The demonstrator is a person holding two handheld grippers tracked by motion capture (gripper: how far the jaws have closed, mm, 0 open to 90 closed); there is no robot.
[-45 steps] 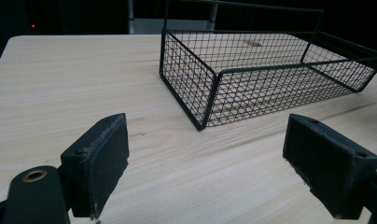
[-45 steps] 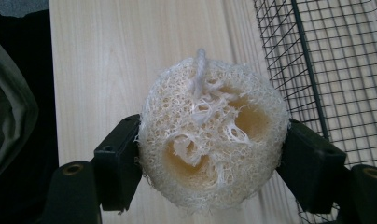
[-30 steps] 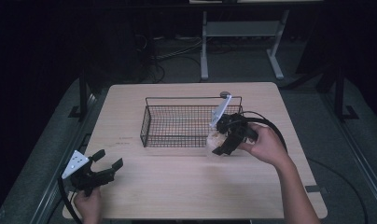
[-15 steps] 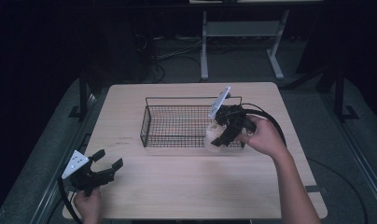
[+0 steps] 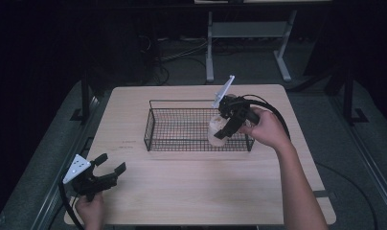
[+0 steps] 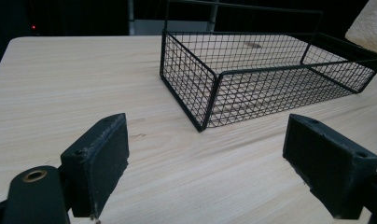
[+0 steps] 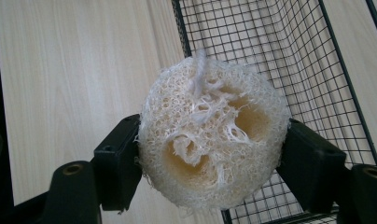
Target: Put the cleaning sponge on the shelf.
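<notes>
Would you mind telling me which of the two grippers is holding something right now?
The right gripper, at the wire basket, is clamped on a pale loofah sponge. The left gripper, near the table's front left corner, has its jaws spread with nothing between them.

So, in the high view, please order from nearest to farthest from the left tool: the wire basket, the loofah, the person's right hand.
From the left tool, at the table's near left corner:
1. Wire basket, mid-table.
2. Loofah, held above the basket's right end.
3. Right hand, farther right.
</notes>
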